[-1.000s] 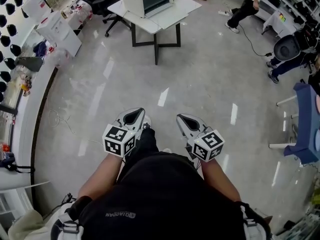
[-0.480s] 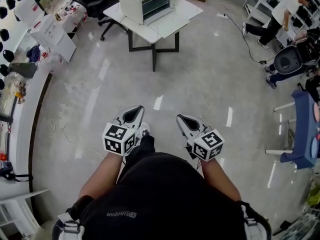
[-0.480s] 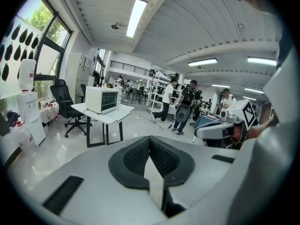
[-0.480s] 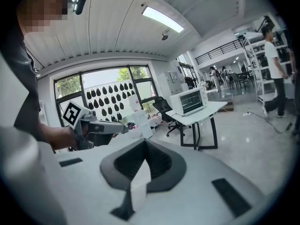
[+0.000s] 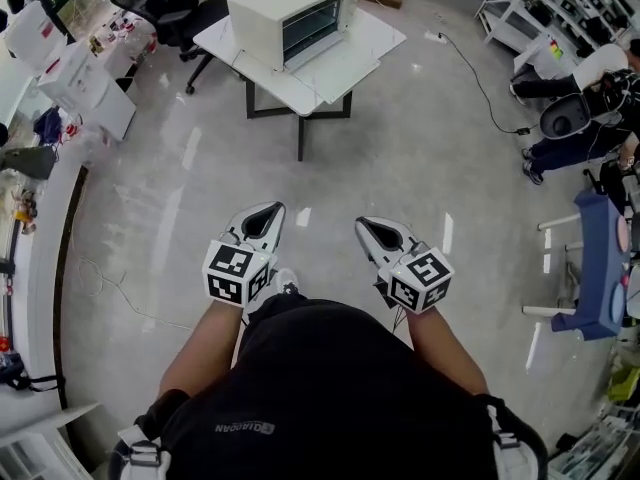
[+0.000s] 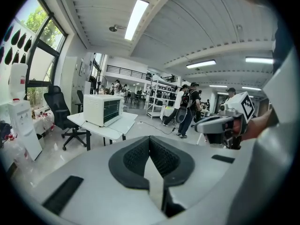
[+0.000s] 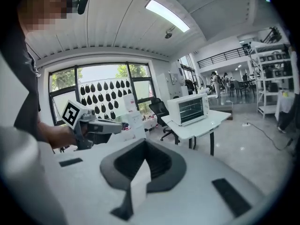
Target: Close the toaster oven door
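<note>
The left tongs (image 5: pixel 262 220) and right tongs (image 5: pixel 374 232) are held side by side, both pressed fully shut with nothing in them. The toaster oven (image 5: pixel 290 16) sits toward the far left edge of the white table (image 5: pixel 352 56), well apart from both.

White toaster oven (image 5: pixel 290 18), white table (image 5: pixel 352 56), black chair (image 5: pixel 168 13)

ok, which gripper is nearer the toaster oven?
The left gripper: the toaster oven sits ahead, almost in line with it; the right gripper is offset farther right.
</note>
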A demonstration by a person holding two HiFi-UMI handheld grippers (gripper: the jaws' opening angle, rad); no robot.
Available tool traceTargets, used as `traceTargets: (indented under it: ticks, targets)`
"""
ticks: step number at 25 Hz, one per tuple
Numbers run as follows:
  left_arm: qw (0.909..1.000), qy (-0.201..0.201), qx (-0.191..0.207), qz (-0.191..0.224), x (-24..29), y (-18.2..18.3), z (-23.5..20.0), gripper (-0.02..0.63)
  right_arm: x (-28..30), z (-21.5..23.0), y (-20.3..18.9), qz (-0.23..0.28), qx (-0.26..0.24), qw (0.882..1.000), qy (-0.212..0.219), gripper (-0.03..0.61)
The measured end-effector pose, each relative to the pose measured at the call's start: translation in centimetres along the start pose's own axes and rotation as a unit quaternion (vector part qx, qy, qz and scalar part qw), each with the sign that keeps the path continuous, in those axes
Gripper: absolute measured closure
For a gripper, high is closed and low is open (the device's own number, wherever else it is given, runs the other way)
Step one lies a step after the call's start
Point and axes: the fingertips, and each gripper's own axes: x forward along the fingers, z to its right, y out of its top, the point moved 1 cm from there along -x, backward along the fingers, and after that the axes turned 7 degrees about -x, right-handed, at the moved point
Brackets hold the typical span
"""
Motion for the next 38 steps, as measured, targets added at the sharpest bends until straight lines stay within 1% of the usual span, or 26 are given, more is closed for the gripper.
traceTargets:
  ticks: [4, 7, 9, 11, 14, 17, 20, 22, 24, 28, 32, 35, 38]
  targets:
    - [1.0000, -0.006, -0.001, -0.003, 1.7, 1.8, -3.9, 0.611, 4.3, 0.6, 1.3, -0.010, 0.000, 1.000, 0.005, 0.578]
    - [0.9999, -0.010, 0.005, -0.008, 3.0, 2.6, -6.5, 0.611, 7.4, 0.1, 2.0, -0.016, -0.016, 1.000, 0.017, 0.578]
    - [0.9997, -0.014, 0.005, -0.018, 3.9, 2.7, -8.2, 0.611, 9.3, -0.3, 2.4, -0.021, -0.032, 0.999, 0.022, 0.578]
    - [0.9992, -0.019, 0.004, -0.034, 4.8, 2.7, -9.6, 0.611, 10.8, -0.4, 2.8, -0.023, -0.038, 0.999, 0.022, 0.578]
    - [0.9987, -0.025, 0.004, -0.045, 5.6, 2.5, -10.9, 0.611, 12.2, 0.0, 2.6, -0.028, -0.023, 0.999, 0.017, 0.578]
    - [0.9983, -0.030, -0.005, -0.050, 5.6, 2.0, -11.6, 0.611, 13.0, 0.7, 2.0, -0.031, 0.010, 0.999, 0.010, 0.578]
    - [0.9973, -0.039, -0.024, -0.057, 5.6, 1.4, -12.3, 0.611, 13.9, 1.6, 2.0, -0.028, 0.031, 0.999, 0.000, 0.578]
    - [0.9967, -0.042, -0.044, -0.055, 5.8, 1.5, -12.9, 0.611, 14.6, 2.0, 2.2, -0.029, 0.037, 0.999, -0.002, 0.578]
    - [0.9967, -0.039, -0.051, -0.050, 6.0, 1.9, -13.4, 0.611, 15.2, 2.3, 2.3, -0.032, 0.041, 0.999, 0.001, 0.578]
    - [0.9974, -0.028, -0.043, -0.050, 6.4, 2.5, -14.6, 0.611, 16.9, 3.0, 3.3, -0.026, 0.050, 0.998, 0.019, 0.578]
    - [0.9971, -0.017, -0.050, -0.055, 7.6, 2.7, -16.0, 0.611, 18.7, 4.5, 4.2, -0.018, 0.060, 0.998, 0.030, 0.578]
    - [0.9976, -0.014, -0.040, -0.055, 9.6, 3.8, -16.6, 0.611, 20.0, 6.6, 4.6, -0.015, 0.062, 0.997, 0.033, 0.578]
    - [0.9979, -0.012, -0.034, -0.053, 12.4, 5.6, -17.5, 0.611, 21.9, 9.7, 5.4, -0.011, 0.076, 0.996, 0.036, 0.578]
